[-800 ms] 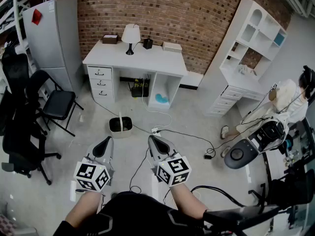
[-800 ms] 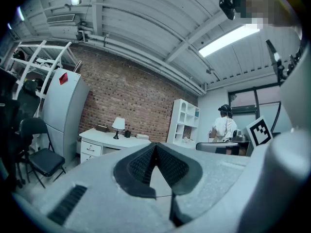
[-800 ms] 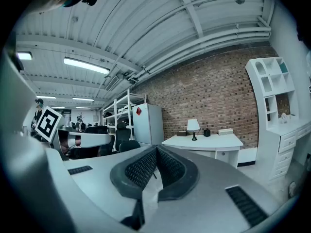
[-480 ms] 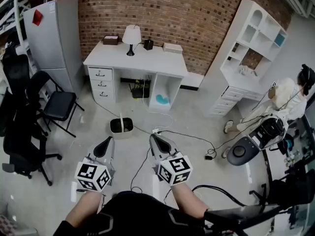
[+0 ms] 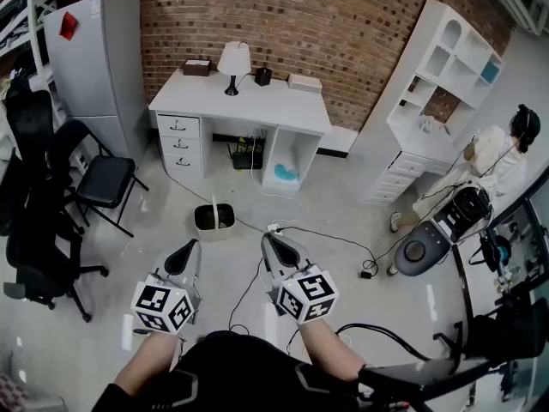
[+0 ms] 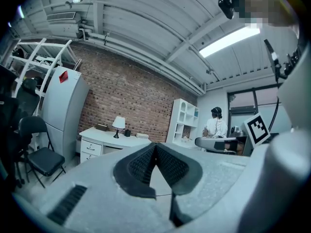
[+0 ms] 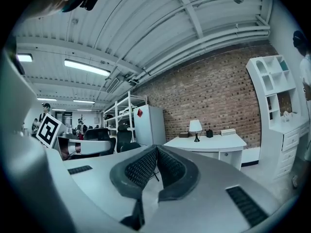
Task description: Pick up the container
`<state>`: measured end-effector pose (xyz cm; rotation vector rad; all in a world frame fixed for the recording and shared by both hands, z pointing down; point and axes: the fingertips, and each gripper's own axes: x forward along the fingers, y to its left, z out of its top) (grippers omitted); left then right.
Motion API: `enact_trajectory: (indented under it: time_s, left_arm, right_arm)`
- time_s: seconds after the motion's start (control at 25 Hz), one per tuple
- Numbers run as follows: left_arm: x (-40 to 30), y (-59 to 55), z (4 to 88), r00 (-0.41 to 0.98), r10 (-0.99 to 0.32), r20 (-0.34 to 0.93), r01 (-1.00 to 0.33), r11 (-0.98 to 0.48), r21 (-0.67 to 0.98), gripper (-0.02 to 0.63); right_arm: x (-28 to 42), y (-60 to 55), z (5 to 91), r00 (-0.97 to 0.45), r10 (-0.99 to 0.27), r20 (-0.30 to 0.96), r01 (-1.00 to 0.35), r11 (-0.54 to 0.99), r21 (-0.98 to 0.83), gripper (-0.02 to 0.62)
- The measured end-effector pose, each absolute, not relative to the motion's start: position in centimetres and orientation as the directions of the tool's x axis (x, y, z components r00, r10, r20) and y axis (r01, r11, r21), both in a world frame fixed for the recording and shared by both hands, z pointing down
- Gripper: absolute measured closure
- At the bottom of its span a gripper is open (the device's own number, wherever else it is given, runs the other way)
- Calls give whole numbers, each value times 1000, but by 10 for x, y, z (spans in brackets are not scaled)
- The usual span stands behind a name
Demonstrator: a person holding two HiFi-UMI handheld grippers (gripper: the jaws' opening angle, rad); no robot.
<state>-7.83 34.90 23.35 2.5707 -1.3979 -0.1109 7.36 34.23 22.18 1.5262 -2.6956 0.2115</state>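
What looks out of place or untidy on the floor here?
Loose cables trail across the open floor from the white desk past a power strip, a likely trip hazard. The dark container stands alone mid-floor. Nothing looks spilled or broken.

Office: desk (image 5: 257, 106), swivel chairs (image 5: 101, 181)

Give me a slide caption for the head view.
Left gripper and right gripper, both shut and empty, point toward a small floor bin before a white desk.
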Motion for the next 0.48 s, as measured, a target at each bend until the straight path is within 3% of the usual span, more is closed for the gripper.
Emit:
enact_trajectory:
  time_s: [0.48]
  left_arm:
    - [-137,342,244,541,-841,6,-818,-524,240,601]
  right_arm:
    - [18,335,236,-523,-841,136,-852,516,-89,588]
